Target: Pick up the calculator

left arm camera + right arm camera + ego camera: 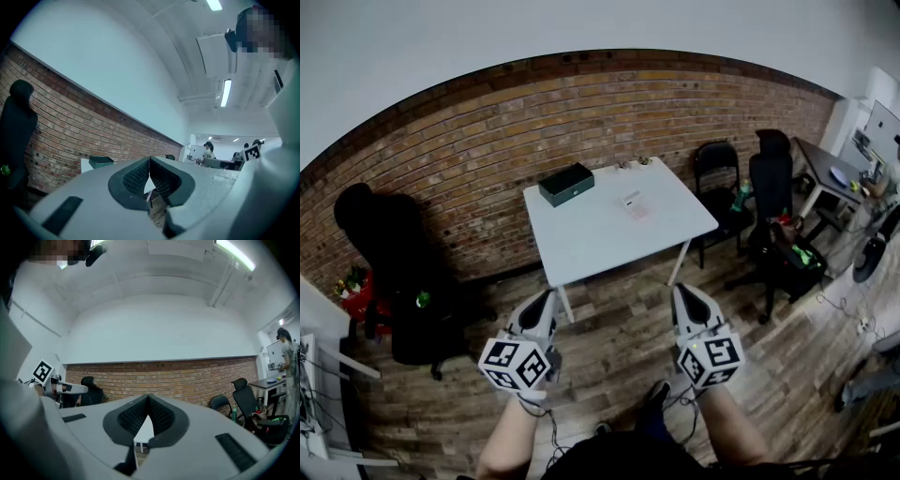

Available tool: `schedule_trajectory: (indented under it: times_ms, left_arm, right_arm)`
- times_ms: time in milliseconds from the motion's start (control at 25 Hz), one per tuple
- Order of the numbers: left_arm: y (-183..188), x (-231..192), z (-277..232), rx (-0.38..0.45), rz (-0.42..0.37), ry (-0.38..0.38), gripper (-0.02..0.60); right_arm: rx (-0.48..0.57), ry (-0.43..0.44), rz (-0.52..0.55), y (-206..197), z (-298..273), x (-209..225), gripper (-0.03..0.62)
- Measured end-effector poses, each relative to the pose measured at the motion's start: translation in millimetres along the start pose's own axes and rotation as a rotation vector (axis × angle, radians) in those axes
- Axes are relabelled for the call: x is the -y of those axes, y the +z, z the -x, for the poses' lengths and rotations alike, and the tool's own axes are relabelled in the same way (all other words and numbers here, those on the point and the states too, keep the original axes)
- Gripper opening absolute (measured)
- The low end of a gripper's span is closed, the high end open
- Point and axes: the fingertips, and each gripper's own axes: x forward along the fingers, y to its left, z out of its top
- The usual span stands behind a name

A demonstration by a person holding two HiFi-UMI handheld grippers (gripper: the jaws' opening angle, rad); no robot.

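Note:
The calculator (635,203), small, flat and pale, lies on the white table (600,234) toward its right side. My left gripper (546,298) and right gripper (682,292) hover over the wooden floor, short of the table's near edge and well apart from the calculator. Both point level at the table. In the left gripper view the left gripper (149,159) has its tips together with nothing between them. In the right gripper view the right gripper (149,397) is closed the same way, with a strip of the table (145,430) showing below the tips.
A dark green box (566,184) sits at the table's far left corner, against the brick wall (487,150). Black office chairs (769,178) stand to the right, and a dark chair (394,272) is at the left. A desk (830,169) stands at the far right.

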Motion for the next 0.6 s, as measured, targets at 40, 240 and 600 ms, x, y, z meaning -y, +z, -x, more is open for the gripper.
schedule_trajectory:
  times_ms: [40,240,600]
  left_arm:
    - [0,-1,-3,-0.001,0.0,0.001,0.007]
    - [-2,2,-20,0.0,0.004,0.008,0.007]
    - [-27,22,-72,-0.024,0.031,-0.009,0.008]
  right_arm:
    - [0.003,0.005,-0.001,-2,-3,2,0.003]
    - [-0.001,0.008,0.0,-2,-9,15,0.004]
    - [-0.043,-0.005,-0.055,-22,-21,76,0.006]
